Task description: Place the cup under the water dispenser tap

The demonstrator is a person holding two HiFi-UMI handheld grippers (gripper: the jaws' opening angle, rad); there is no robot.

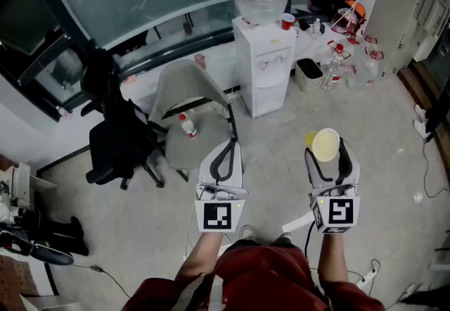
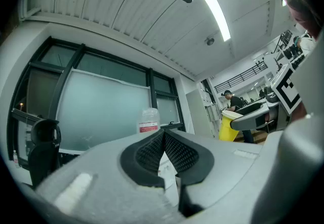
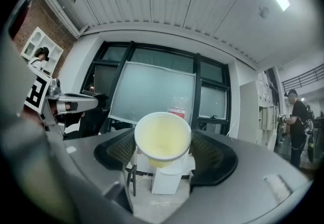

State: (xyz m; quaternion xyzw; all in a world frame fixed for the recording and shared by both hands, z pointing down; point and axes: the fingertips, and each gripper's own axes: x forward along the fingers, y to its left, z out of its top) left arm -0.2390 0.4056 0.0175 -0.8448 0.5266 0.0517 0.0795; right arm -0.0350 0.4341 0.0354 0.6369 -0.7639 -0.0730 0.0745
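Holding a yellow cup (image 1: 325, 143), right gripper (image 1: 327, 150) fingers wide; left gripper's (image 1: 229, 146) together, empty (chair (image 1: 184, 107) beside water dispenser (image 1: 266, 67)).

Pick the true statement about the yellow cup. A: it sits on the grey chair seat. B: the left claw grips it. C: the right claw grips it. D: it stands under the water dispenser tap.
C: the yellow cup is clamped between the pads of the right claw, while the water dispenser stands apart, farther ahead, and the left claw is shut on nothing.
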